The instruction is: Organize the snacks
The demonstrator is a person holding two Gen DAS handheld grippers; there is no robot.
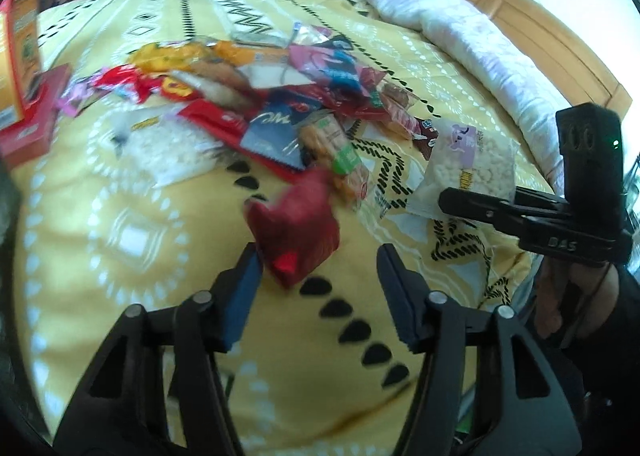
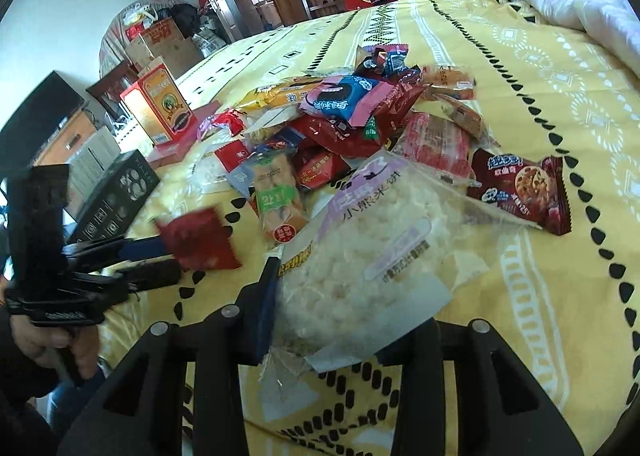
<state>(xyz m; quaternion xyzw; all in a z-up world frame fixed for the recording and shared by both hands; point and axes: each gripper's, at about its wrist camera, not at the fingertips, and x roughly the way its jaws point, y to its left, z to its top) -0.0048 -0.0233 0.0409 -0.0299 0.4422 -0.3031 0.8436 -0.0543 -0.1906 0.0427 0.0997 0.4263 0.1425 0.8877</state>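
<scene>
On the yellow patterned bedspread (image 1: 132,264) the snack pile (image 1: 256,88) lay heaped. The left gripper (image 1: 318,276) stood released, its blue pads apart, with a blurred small red packet (image 1: 294,232) just ahead of them, touching neither clearly. The right gripper (image 2: 344,320) was clenched on the clear rice-puff bag (image 2: 372,256), lifted at the pile's near edge, beside a brown cookie packet (image 2: 524,192)
</scene>
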